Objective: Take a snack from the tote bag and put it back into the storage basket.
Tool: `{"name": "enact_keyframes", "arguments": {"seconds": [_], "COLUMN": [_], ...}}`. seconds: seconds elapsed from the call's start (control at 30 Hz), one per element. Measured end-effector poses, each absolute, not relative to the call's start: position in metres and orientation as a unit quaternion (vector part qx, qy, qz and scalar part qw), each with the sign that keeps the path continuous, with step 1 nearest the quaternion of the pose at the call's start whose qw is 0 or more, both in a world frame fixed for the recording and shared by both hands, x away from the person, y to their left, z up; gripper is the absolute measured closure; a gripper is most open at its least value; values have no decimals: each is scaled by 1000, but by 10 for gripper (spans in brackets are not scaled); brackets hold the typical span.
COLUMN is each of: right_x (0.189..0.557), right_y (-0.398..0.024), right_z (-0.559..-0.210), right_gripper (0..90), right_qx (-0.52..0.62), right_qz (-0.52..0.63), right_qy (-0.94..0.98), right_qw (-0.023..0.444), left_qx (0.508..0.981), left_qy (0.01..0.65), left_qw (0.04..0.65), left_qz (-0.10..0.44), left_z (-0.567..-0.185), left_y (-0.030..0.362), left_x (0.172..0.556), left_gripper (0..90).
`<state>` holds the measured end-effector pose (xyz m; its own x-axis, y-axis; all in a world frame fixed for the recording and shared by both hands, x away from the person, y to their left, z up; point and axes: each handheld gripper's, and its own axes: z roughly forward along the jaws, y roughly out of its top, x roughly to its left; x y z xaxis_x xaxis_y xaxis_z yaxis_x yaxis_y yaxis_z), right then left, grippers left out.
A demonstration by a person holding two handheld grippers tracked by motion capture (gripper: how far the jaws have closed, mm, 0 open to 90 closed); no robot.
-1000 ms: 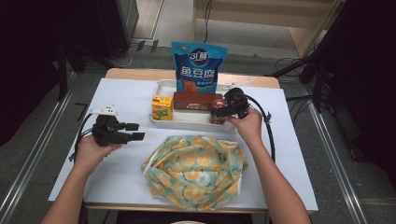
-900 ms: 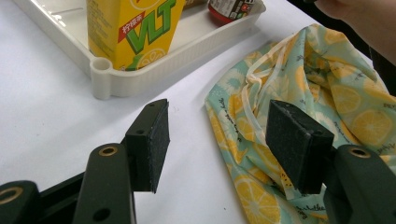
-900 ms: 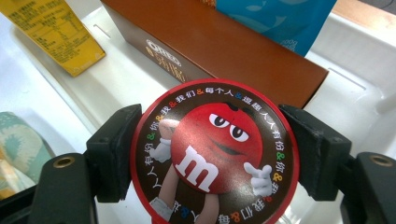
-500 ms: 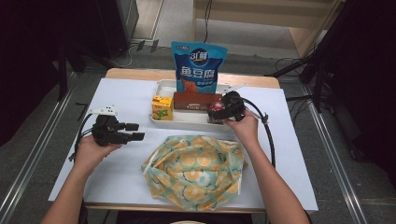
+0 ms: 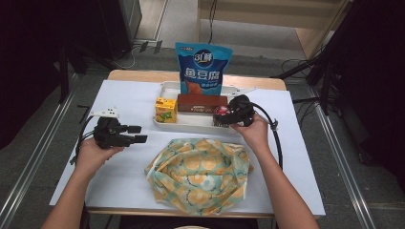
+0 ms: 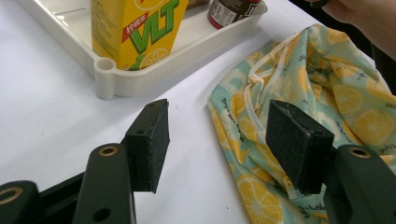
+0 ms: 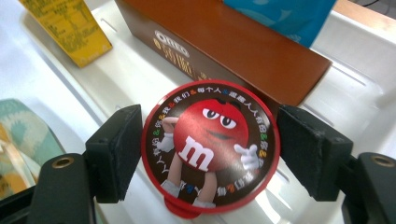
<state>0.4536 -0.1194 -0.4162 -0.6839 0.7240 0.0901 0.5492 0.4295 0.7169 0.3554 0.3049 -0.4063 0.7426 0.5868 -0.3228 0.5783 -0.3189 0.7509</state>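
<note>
A round jar with a red M&M's lid [image 7: 210, 147] stands in the white tray [image 5: 191, 125], beside a brown Oreo box [image 7: 233, 51]. My right gripper [image 7: 209, 149] is open over the jar [image 5: 220, 113], one pad close on each side of the lid. I cannot tell whether the pads touch it. My left gripper [image 5: 137, 133] rests open on the white table, left of a yellow-and-teal lemon-print cloth bag [image 5: 200, 174]. Nothing lies between its pads [image 6: 149, 140], which point at the bag's edge [image 6: 327, 84].
A yellow VLT juice carton [image 5: 165, 109] stands at the tray's left end [image 6: 105, 77]. A blue snack pouch [image 5: 203, 69] stands upright at the tray's back. The table's front edge runs just below the cloth bag. Cables trail from both grippers.
My right gripper has moved slightly left and down toward the jar, so that its jaws now flank the lid. The left gripper has stayed in place.
</note>
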Motion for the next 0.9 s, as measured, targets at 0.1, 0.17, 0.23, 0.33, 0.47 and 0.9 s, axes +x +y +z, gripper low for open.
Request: {"name": "enact_keyframes", "arguments": {"seconds": [0.1, 0.17, 0.23, 0.33, 0.47, 0.9], "right_x": [449, 446, 444, 439, 431, 414], "right_y": [-124, -127, -131, -138, -148, -165], "right_z": [-414, -412, -410, -405, -403, -411], "right_gripper": [276, 288, 321, 411, 516, 899], "right_qx": [383, 384, 385, 388, 394, 399], "right_qz": [384, 391, 396, 411, 419, 416], "right_qy": [832, 829, 825, 817, 809, 807], "right_qw": [116, 114, 115, 115, 116, 123], "left_qx": [812, 811, 811, 809, 808, 815], "left_qy": [360, 359, 358, 359, 360, 358], "left_qw": [460, 461, 463, 466, 466, 456], "left_qz": [4, 4, 3, 5, 1, -1], "left_z": [-406, -407, -407, -407, -409, -408], "left_y": [304, 303, 303, 302, 302, 299], "left_x": [356, 357, 358, 359, 362, 366], "left_gripper": [400, 400, 400, 401, 400, 400]}}
